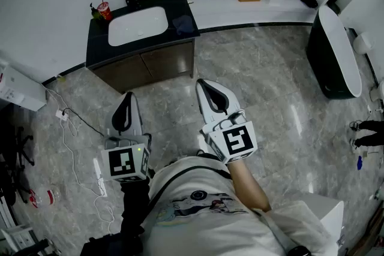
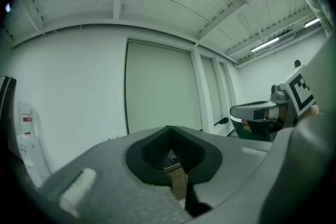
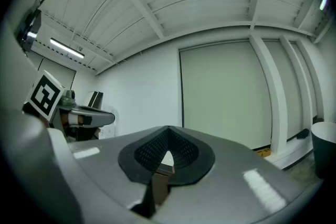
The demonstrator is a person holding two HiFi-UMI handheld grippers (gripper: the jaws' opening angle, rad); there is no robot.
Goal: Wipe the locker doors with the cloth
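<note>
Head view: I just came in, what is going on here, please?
A person stands facing a dark counter with a white sink, holding the left gripper and the right gripper out in front. Both are shut, the fingers together with nothing between them. A dark blue cloth lies on the counter to the right of the sink, away from both grippers. No wiping has begun, and no lockers are in view.
</note>
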